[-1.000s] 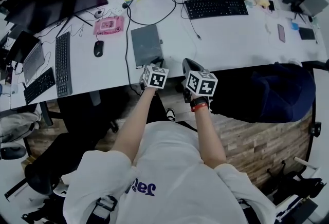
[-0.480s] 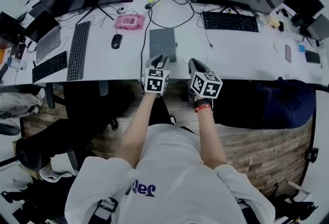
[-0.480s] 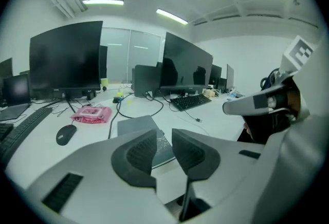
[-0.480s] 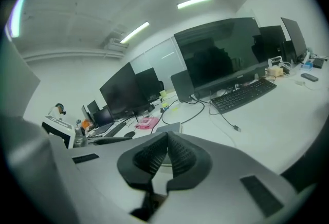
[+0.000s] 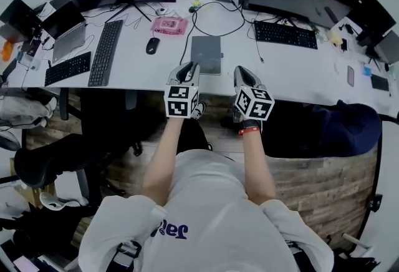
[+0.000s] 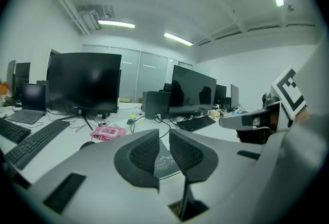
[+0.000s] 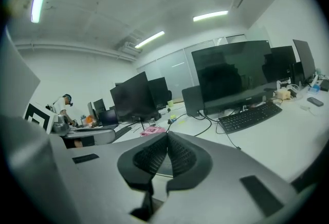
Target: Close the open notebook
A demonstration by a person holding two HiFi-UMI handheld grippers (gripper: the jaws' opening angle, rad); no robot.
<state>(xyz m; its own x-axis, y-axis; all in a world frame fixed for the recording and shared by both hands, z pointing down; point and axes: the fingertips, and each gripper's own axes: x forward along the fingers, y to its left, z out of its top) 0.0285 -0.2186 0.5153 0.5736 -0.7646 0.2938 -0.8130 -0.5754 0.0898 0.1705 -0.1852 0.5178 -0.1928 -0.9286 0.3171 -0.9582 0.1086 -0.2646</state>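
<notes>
Close by notebook (image 5: 206,54): mouse (image 5: 152,45), pink case (image 5: 169,25)

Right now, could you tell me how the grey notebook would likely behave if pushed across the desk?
The notebook lies flat and thin on the smooth white desk, so it would probably slide, not tip or roll. Lifted by one edge, its cover might flop open; I cannot judge its weight.

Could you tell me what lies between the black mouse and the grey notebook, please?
A black cable runs toward the desk edge between the mouse and the notebook; the head view shows it.
</notes>
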